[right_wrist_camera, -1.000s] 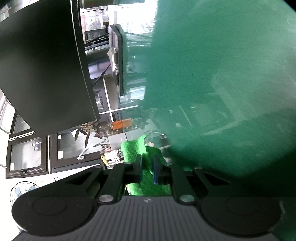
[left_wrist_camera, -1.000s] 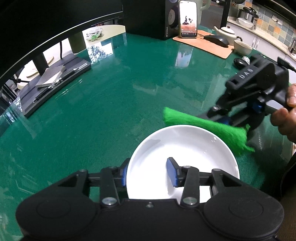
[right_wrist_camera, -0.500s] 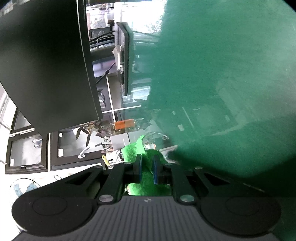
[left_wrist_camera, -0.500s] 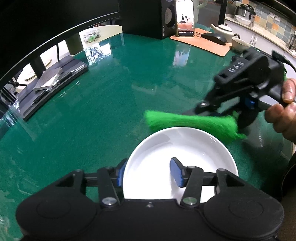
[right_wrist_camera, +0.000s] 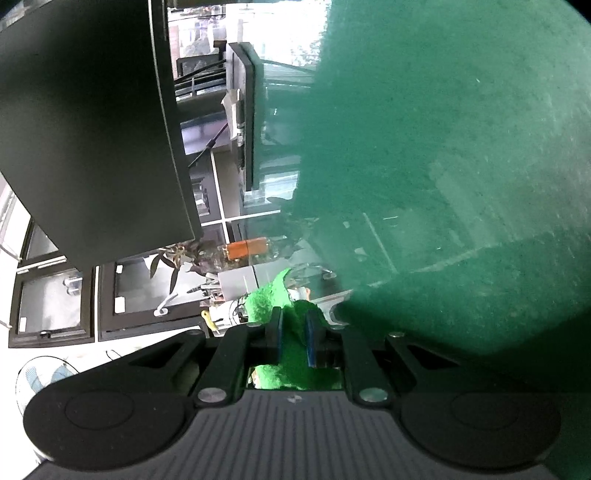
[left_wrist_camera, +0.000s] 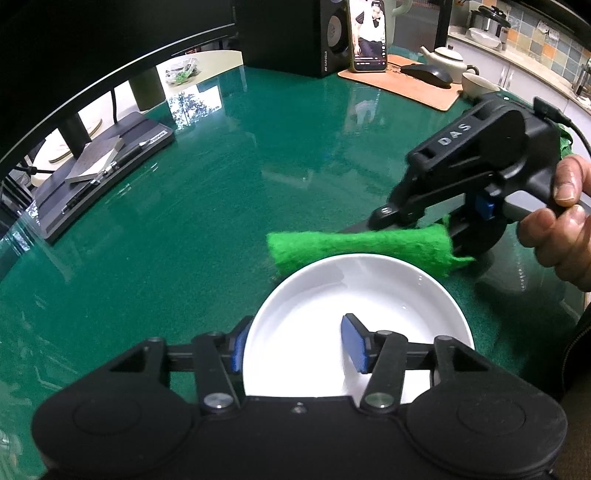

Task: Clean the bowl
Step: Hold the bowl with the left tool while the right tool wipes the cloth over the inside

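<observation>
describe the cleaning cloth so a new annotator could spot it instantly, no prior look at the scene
Start from the dark green tabletop and find the white bowl near its front edge. Along the bowl's far rim lies the green cloth, a fuzzy roll clamped in the right gripper. It is brighter green than the table, and the only soft thing there.

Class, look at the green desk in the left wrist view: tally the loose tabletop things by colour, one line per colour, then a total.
White: 3, the bowl, teapot, cup
Green: 1, the cloth
Black: 2, the mouse, phone
Total: 6
</observation>
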